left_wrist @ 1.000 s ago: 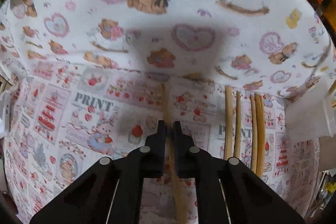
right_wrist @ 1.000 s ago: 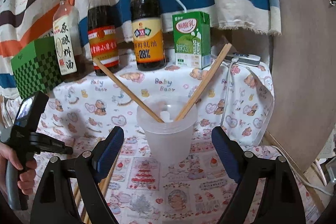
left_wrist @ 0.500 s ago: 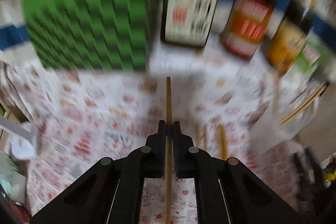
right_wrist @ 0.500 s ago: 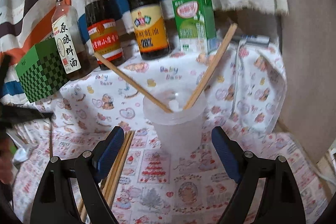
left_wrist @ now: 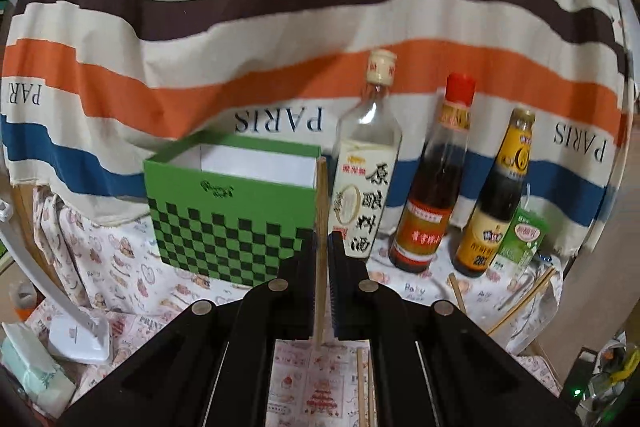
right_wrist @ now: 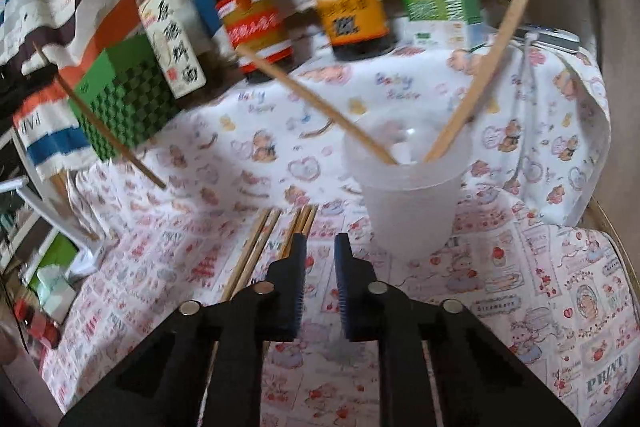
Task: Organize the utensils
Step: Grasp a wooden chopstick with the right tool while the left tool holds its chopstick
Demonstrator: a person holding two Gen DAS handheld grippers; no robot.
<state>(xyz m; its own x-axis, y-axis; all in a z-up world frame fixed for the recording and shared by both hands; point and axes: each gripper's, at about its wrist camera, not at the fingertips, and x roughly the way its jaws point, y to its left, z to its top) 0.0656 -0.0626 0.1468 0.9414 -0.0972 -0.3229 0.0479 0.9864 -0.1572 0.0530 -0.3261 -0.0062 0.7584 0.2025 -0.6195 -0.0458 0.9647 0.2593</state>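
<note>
The right-wrist view is smeared by motion, so the bottle labels there are hard to read, and the lower ends of the loose wooden chopsticks [right_wrist: 256,251] lying on the printed cloth of the counter [right_wrist: 520,267] vanish behind the black arms of the right tongs [right_wrist: 320,243]. In the left-wrist view the left tongs [left_wrist: 325,239] block most of the counter below them, and the frosted plastic cup [right_wrist: 408,195] is cut off there, with only the tips of its two chopsticks showing at the right.

The left tongs are clamped tight on a single wooden chopstick [left_wrist: 321,247], held upright in the air in front of the green checkered open box [left_wrist: 228,219]. The right tongs are closing, their blue pads narrow with nothing between them, just beside the loose chopsticks and left of the cup. Two chopsticks lean crosswise out of that cup.

Behind stand a clear bottle with a white label [left_wrist: 368,171], a red-capped dark bottle [left_wrist: 436,187], a yellow-labelled dark bottle [left_wrist: 500,199] and a green drink carton [left_wrist: 522,239], before a striped hanging cloth [left_wrist: 280,7]. A white lamp base [left_wrist: 80,339] sits at the left.
</note>
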